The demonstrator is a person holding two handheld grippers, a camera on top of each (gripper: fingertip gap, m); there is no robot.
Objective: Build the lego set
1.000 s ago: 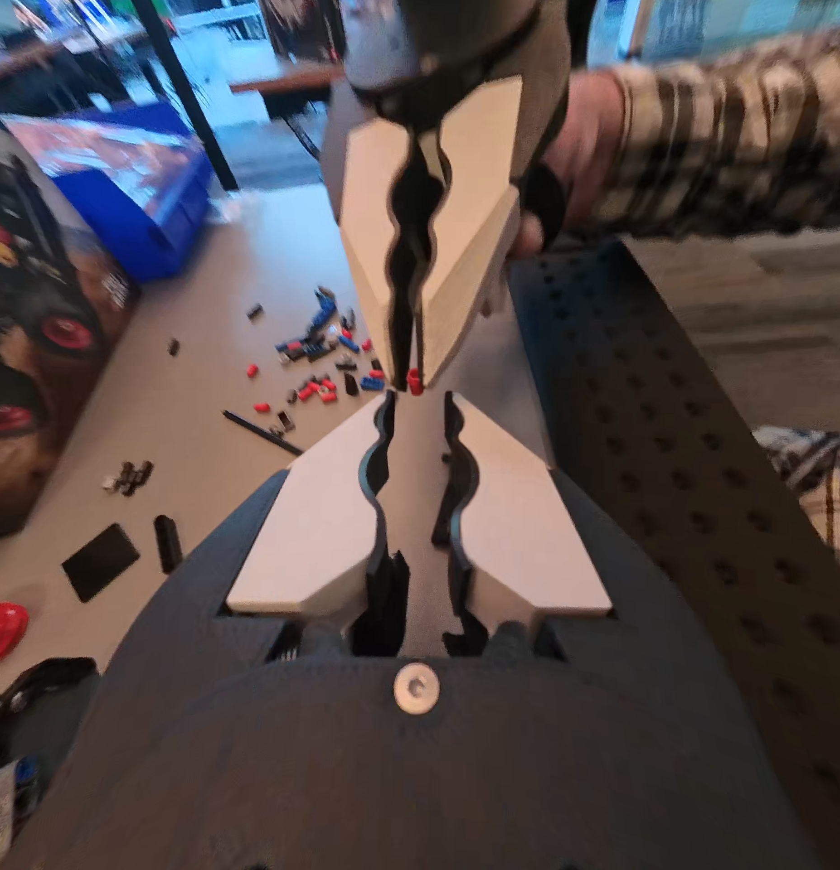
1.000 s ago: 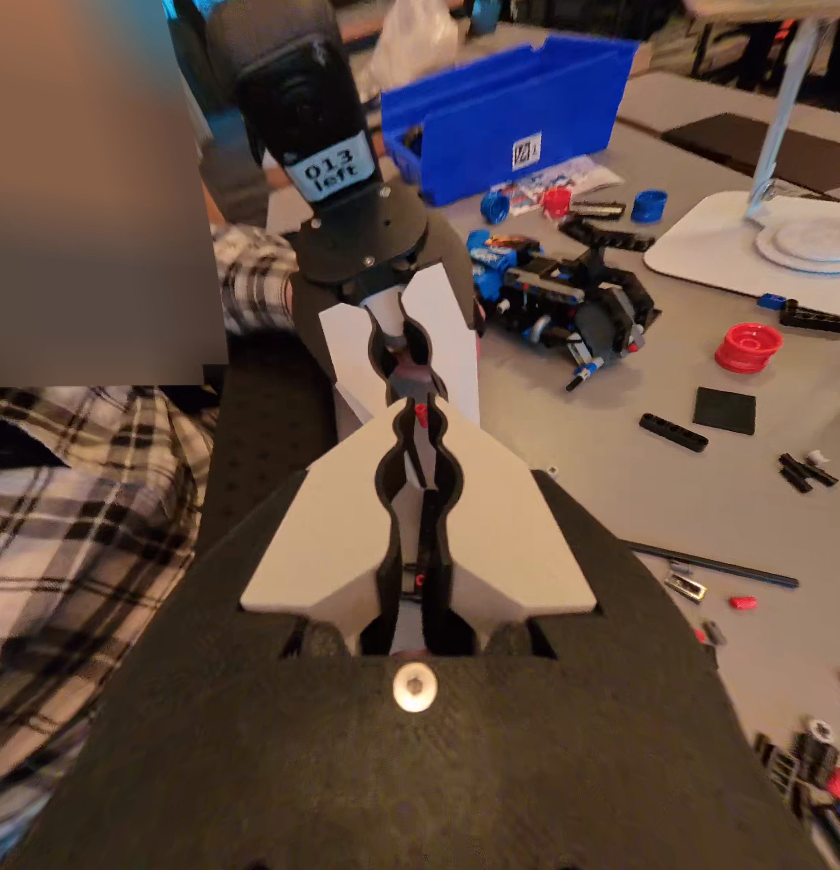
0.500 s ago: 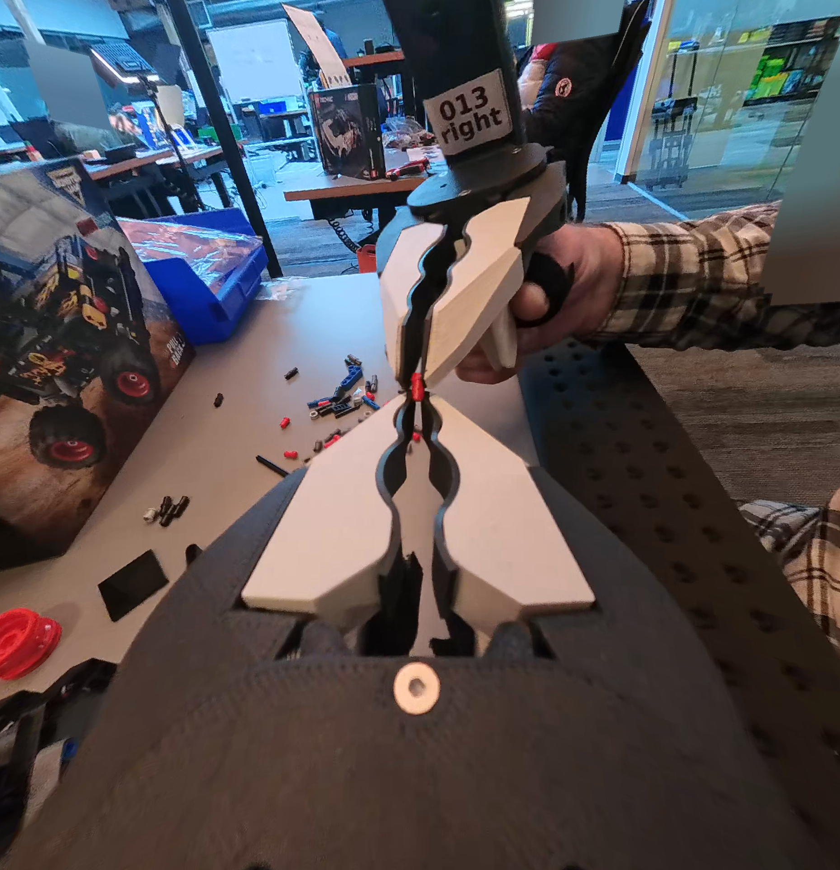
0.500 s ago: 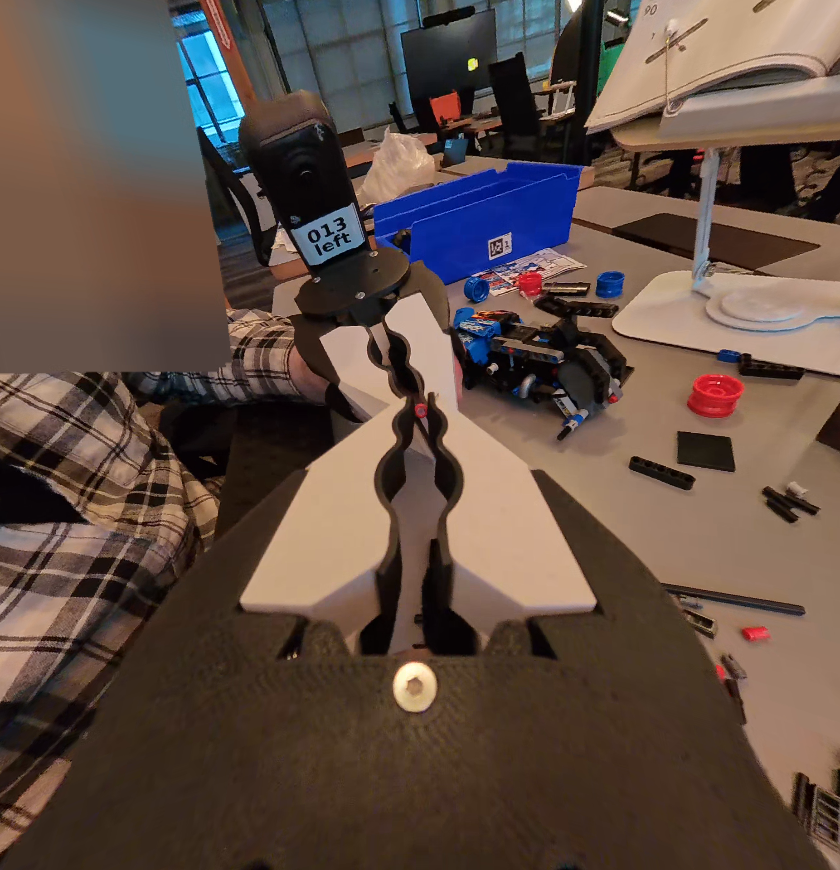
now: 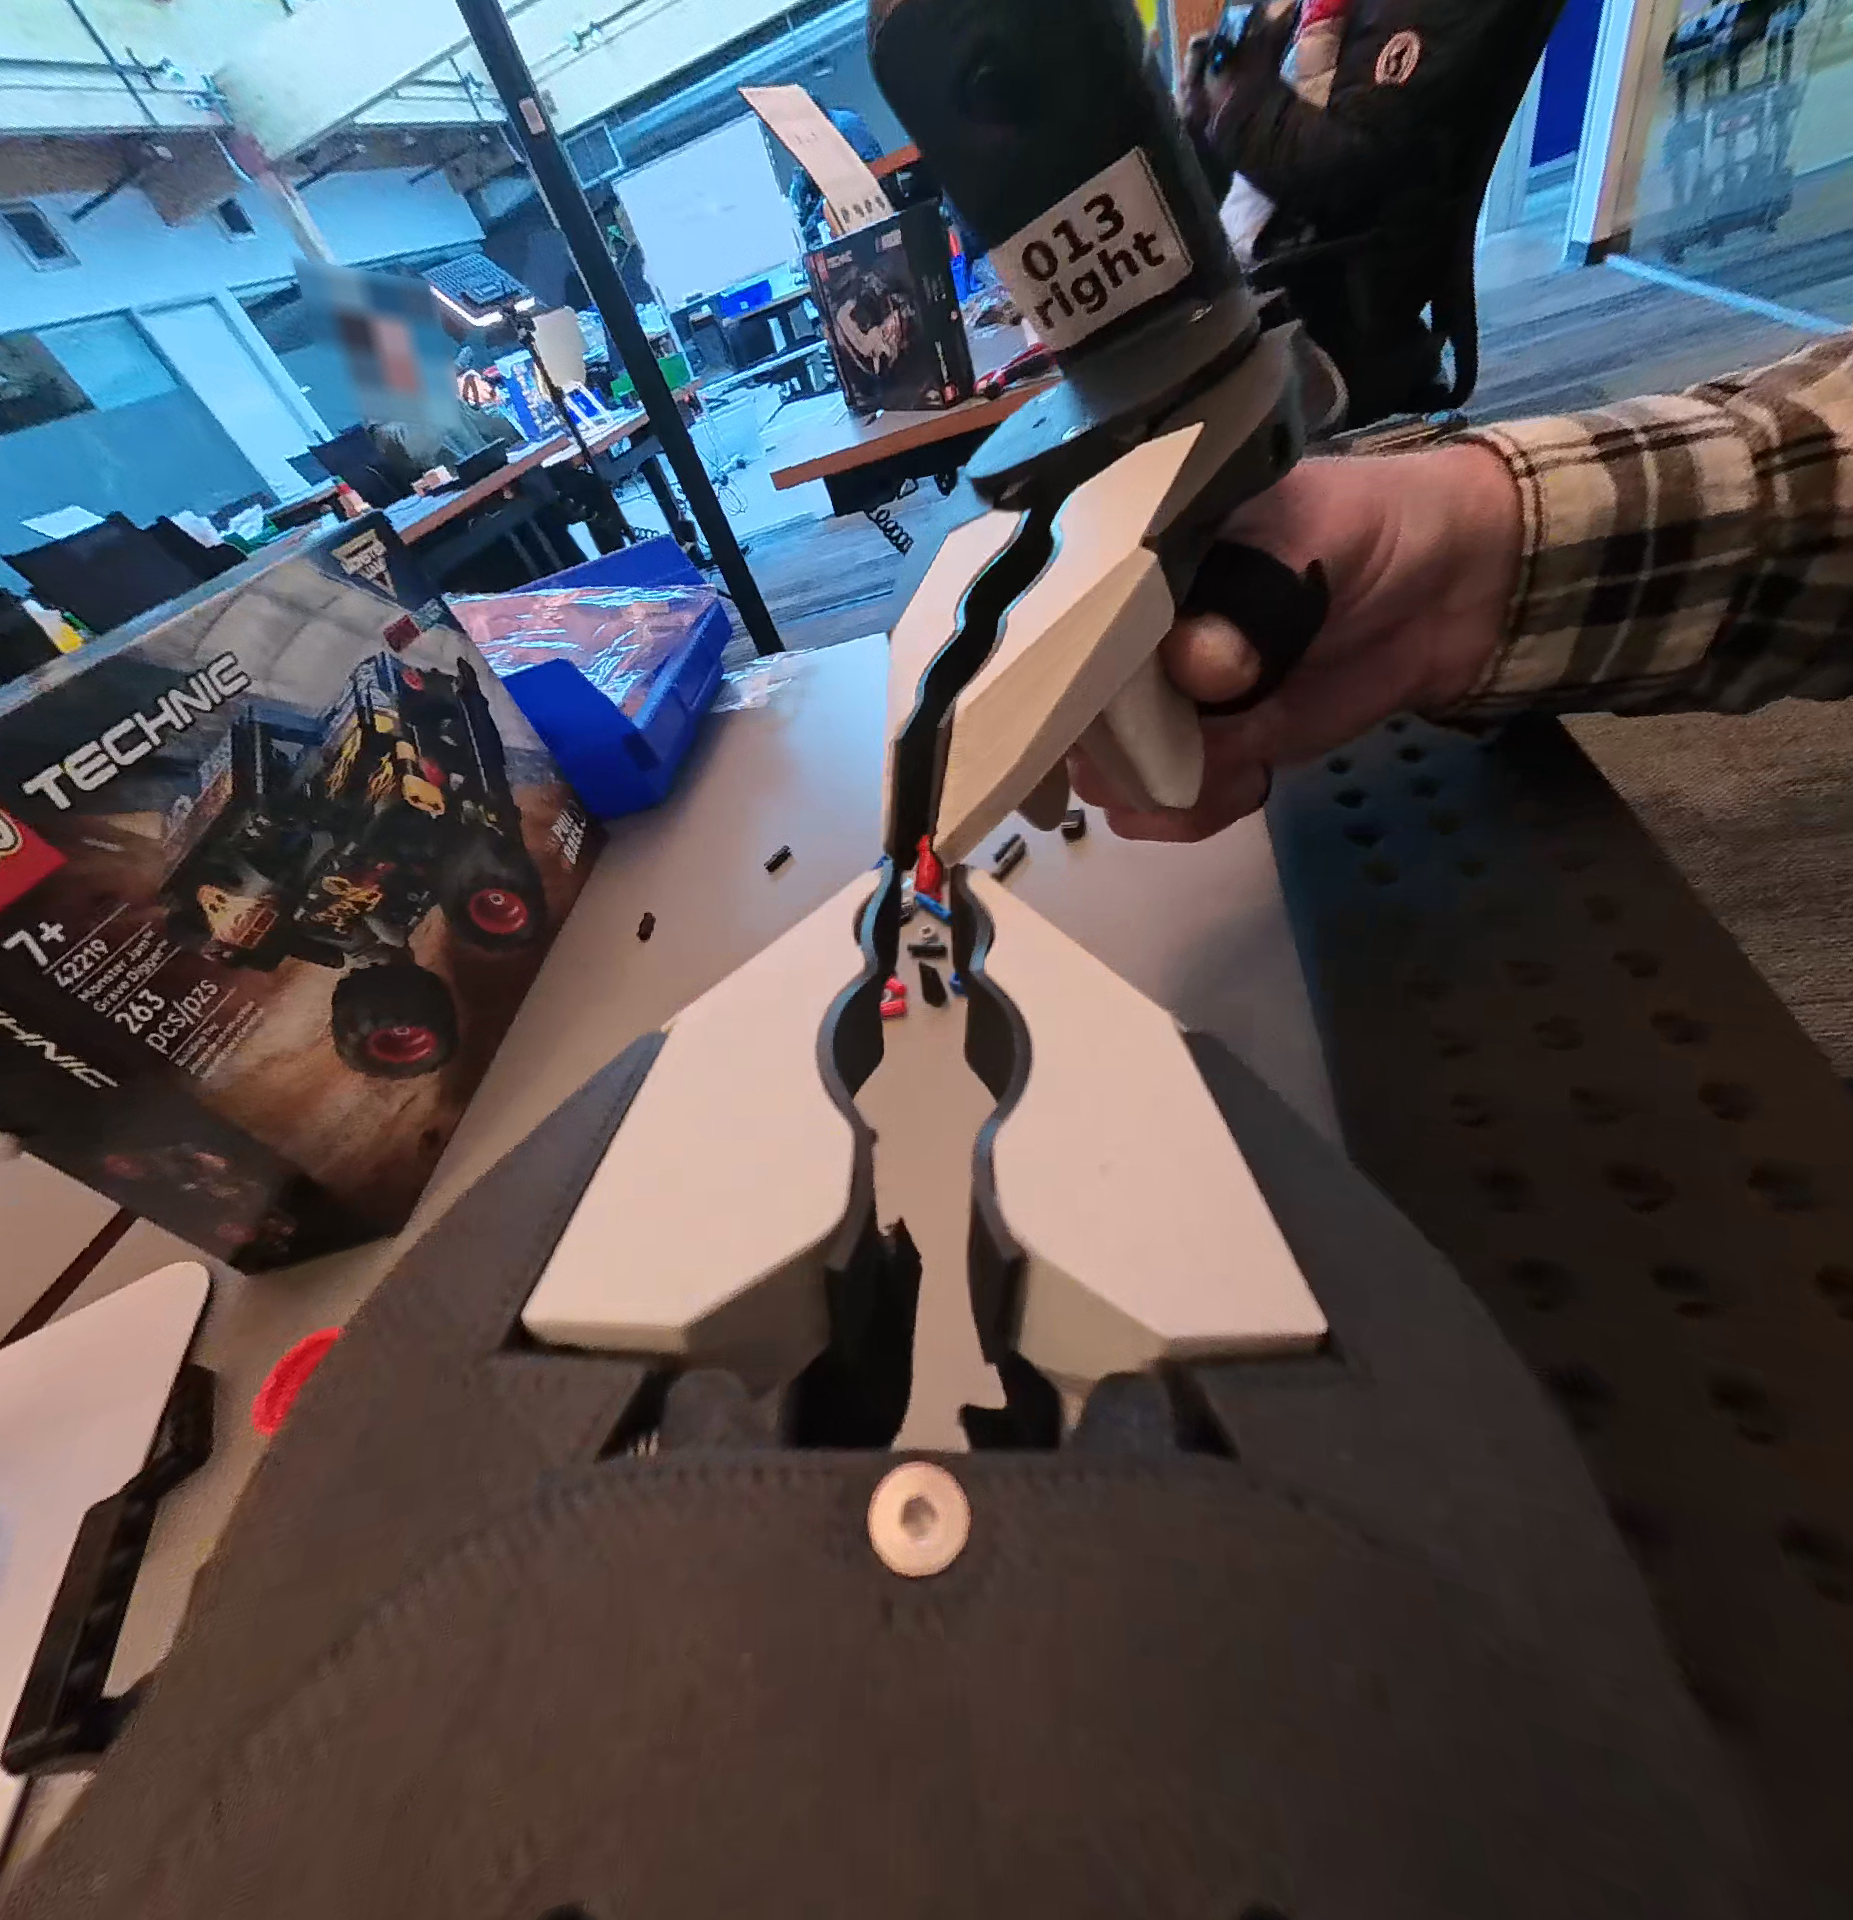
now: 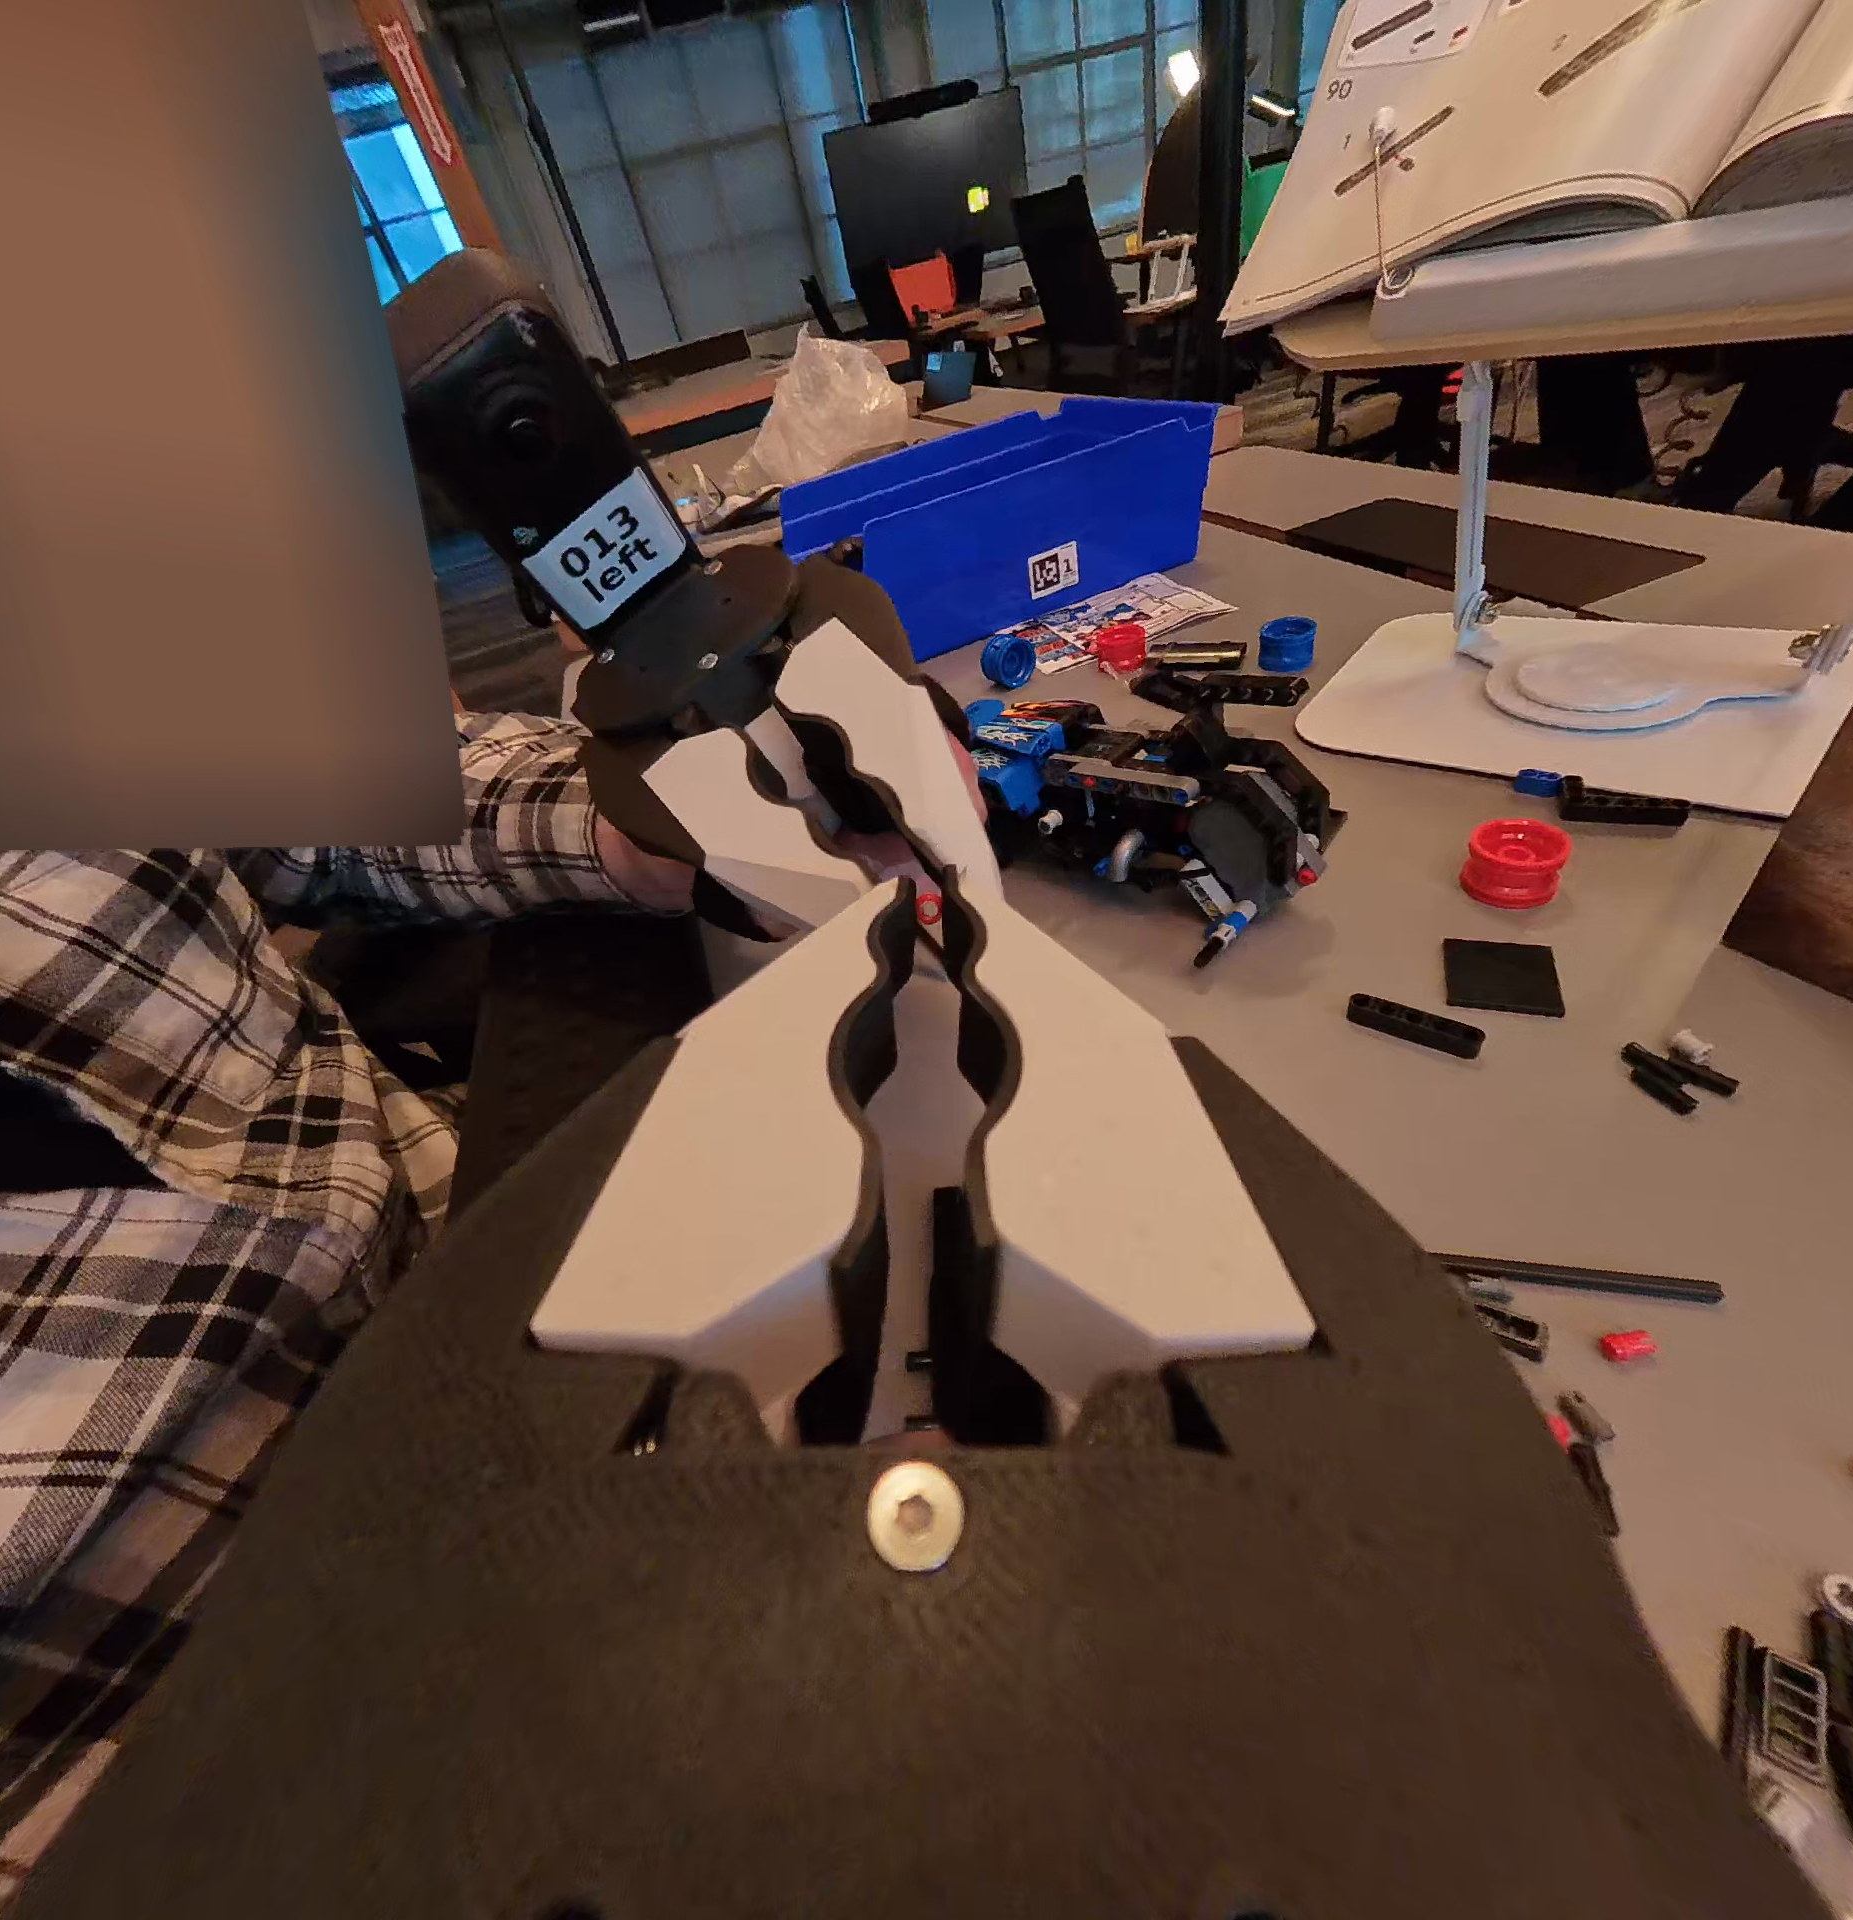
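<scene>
My right gripper (image 6: pixel 930 899) is shut on a small red pin (image 6: pixel 927 907), held in the air above the table's near edge. In the left wrist view the right gripper (image 5: pixel 922 847) comes down from above with the red pin (image 5: pixel 924 868) at its tip. My left gripper (image 5: pixel 922 885) meets it tip to tip. Its jaws stand a narrow gap apart just below the pin and hold nothing that I can see. The partly built blue and black vehicle (image 6: pixel 1140 800) lies on the table behind the left gripper (image 6: pixel 937 878).
Loose small pieces (image 5: pixel 922 977) lie below the grippers. The set's box (image 5: pixel 226 883) and a blue bin (image 5: pixel 610 675) stand to the left. A red wheel hub (image 6: pixel 1514 862), black square plate (image 6: pixel 1504 977), black beam (image 6: pixel 1415 1023), long axle (image 6: pixel 1587 1283) and instruction book on a stand (image 6: pixel 1524 156) show at right. Only a small space, under 4 cm, lies between the two pairs of fingers. Both grippers' tips are roughly 25 cm from the red wheel hub (image 6: pixel 1514 862).
My left gripper's jaws have narrowed from wide open a second ago. Both grippers have tilted upward, staying tip to tip, and the right one still holds the red pin.
</scene>
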